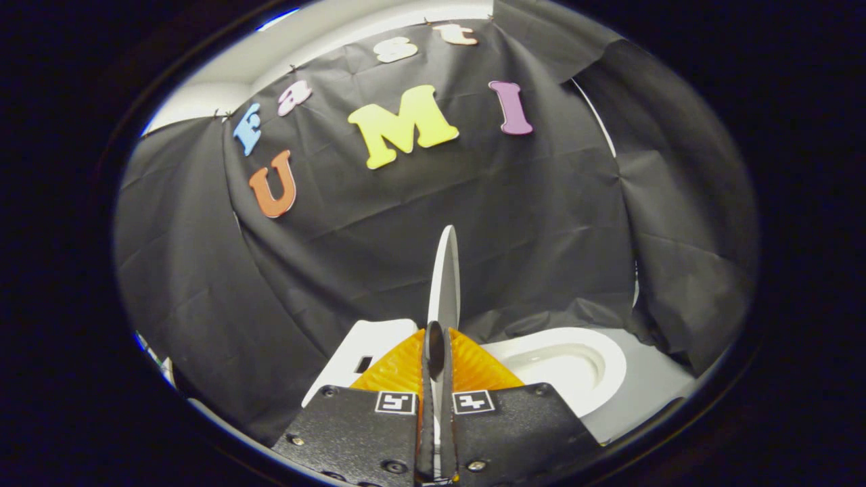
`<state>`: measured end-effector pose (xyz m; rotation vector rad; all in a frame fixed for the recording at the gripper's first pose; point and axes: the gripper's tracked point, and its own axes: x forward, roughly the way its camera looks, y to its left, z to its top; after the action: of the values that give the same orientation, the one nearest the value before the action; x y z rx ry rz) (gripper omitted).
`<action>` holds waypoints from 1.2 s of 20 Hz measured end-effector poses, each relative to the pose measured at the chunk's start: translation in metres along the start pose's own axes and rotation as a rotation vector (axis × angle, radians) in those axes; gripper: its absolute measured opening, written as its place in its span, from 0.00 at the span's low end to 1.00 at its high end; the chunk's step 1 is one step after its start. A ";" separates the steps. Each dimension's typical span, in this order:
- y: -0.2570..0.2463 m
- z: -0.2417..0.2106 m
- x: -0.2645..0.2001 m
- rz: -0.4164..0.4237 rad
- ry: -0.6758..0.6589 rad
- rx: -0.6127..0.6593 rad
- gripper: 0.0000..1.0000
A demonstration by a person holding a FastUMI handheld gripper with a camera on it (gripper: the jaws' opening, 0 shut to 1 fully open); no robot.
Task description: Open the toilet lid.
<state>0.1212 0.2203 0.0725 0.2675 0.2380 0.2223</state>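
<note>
Gripper view: your gripper (436, 352) was clamped nearly closed on the thin white plastic toilet lid (446, 277), held upright left of the white oval bowl (568, 365).

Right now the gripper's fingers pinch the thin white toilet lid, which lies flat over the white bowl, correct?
Not flat: in the gripper view the thin white toilet lid stands upright, edge-on, pinched by the gripper, with the white bowl uncovered beside it.
</note>
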 end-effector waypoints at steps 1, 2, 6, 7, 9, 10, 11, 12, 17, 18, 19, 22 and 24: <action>0.006 0.001 0.001 0.003 0.000 -0.010 0.07; 0.010 -0.001 0.001 0.003 0.000 -0.020 0.07; 0.029 -0.005 0.006 -0.001 -0.001 -0.053 0.07; 0.034 -0.005 0.006 -0.001 -0.003 -0.064 0.07; 0.045 -0.008 0.008 -0.001 -0.008 -0.090 0.07; 0.050 -0.009 0.010 -0.001 -0.010 -0.103 0.07; 0.055 -0.011 0.010 -0.002 -0.011 -0.115 0.07; 0.060 -0.012 0.012 0.001 -0.012 -0.126 0.07; 0.086 -0.018 0.018 0.029 -0.006 -0.175 0.07; 0.090 -0.020 0.020 0.035 -0.004 -0.184 0.07; 0.094 -0.021 0.020 0.040 -0.001 -0.192 0.07; 0.109 -0.026 0.025 0.055 0.004 -0.219 0.07; 0.121 -0.030 0.026 0.063 0.004 -0.246 0.07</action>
<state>0.1163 0.3473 0.0736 0.0309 0.2038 0.3120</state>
